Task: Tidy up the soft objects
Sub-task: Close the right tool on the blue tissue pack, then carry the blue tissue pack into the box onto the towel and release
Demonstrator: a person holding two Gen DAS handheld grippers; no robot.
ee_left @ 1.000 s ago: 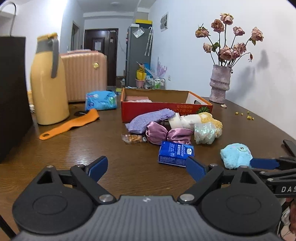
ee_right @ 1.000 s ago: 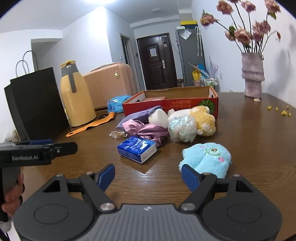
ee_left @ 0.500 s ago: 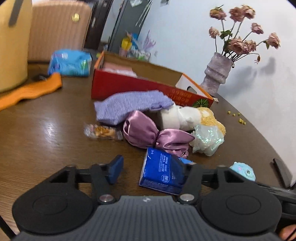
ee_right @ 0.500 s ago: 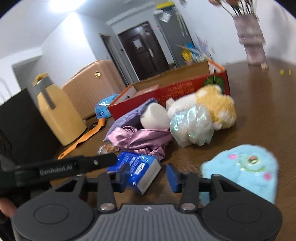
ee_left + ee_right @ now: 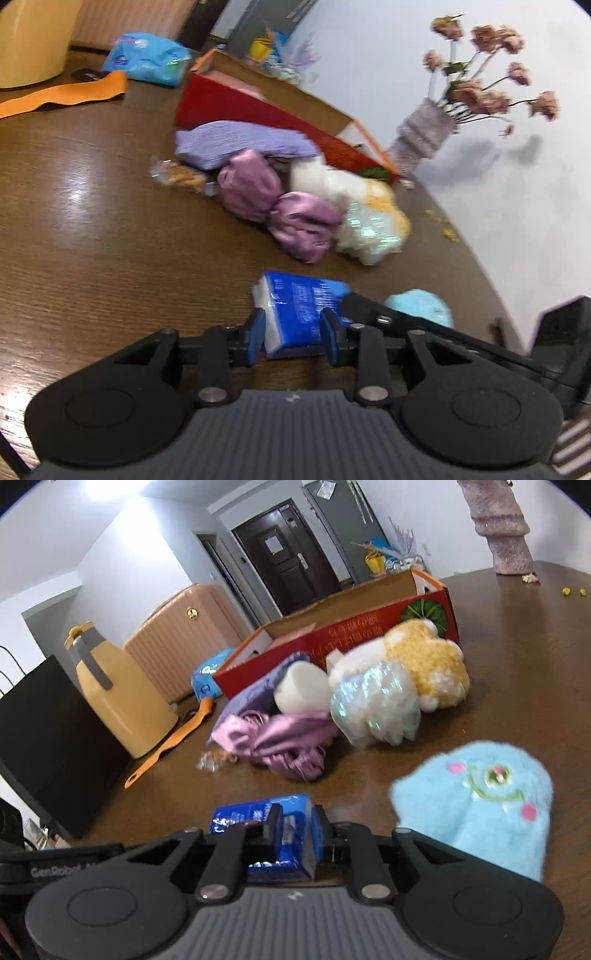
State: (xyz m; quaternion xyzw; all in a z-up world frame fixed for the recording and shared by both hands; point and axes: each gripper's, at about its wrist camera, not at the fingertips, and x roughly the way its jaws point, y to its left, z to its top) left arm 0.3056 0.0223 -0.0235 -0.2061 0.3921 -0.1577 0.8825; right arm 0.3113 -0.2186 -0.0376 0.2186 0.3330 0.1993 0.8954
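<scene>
Tissue pack (image 5: 299, 310) at frame bottom, gripped by both grippers' fingers (image 5: 255, 338) (image 5: 273, 823); soft pile (image 5: 369, 698) at centre remains outside box (image 5: 369, 627).

The tissue pack (image 5: 301, 314) is blue with white print. The satin bow (image 5: 275, 208) is mauve, the knit cloth (image 5: 240, 142) lilac, the plush toy (image 5: 476, 805) pale blue with pink cheeks. The box (image 5: 351, 635) is red outside with a watermelon picture. The tabletop (image 5: 92, 221) is brown woodgrain; the thermos (image 5: 122, 698) is yellow with a grey handle.
</scene>
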